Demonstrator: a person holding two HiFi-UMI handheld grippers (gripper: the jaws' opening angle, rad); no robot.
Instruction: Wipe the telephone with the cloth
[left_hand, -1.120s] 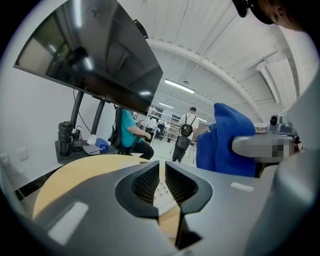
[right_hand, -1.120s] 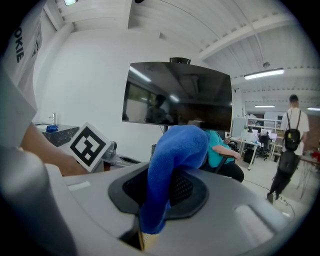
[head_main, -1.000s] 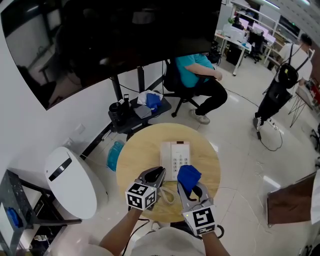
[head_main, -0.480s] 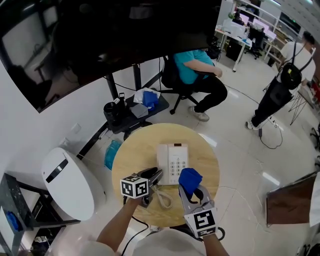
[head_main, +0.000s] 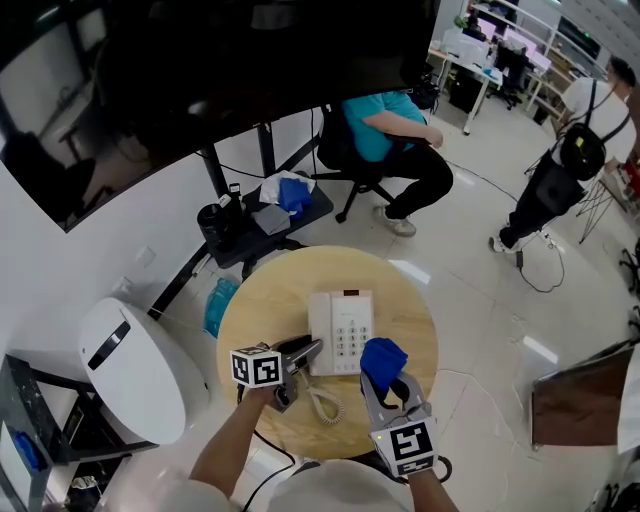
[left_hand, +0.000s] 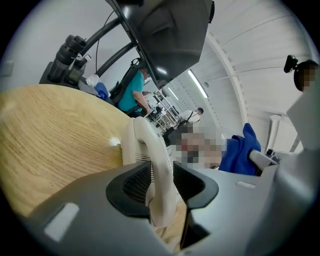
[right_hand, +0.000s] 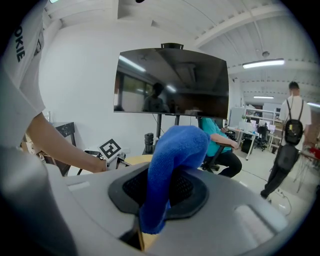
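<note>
A white telephone lies on the round wooden table, and its coiled cord trails toward the near edge. My left gripper points sideways at the phone's near left corner. In the left gripper view the cream handset runs between the jaws of that gripper, which are opening, with a little room beside the pads. A blue cloth sits in my right gripper, just right of the keypad. The right gripper is shut on the cloth, which bulges up over it.
A large dark screen on a stand hangs over the far side of the table. Beyond it a person in a teal shirt sits on a chair. A white rounded unit stands on the floor at the left, and a person with a backpack stands far right.
My left hand has swung out to the left, so the gripper now points across at the phone's left side. The right gripper and its cloth have stayed beside the keypad.
</note>
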